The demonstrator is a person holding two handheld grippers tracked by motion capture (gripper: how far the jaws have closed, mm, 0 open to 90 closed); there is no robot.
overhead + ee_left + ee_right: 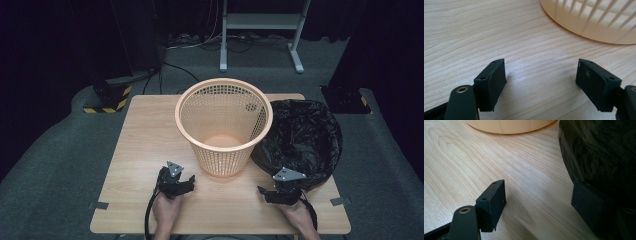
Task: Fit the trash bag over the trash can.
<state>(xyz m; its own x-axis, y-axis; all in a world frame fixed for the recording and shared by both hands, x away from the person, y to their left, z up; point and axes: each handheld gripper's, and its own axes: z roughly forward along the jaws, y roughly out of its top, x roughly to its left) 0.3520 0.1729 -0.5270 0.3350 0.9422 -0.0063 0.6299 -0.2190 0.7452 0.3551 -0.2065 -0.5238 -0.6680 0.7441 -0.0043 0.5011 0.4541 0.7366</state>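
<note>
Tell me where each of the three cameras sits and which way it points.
High view: above the table's near side, looking forward and down on the basket, black bag and table; both hands and grippers show.
Left gripper view: on the left gripper, facing the basket's base; jaws open.
Right gripper view: on the right gripper, beside the bag; jaws open.
Both gripper views share the basket.

The left gripper [541, 82] gapes empty over the table [486, 32], near the basket [596, 25].
</note>
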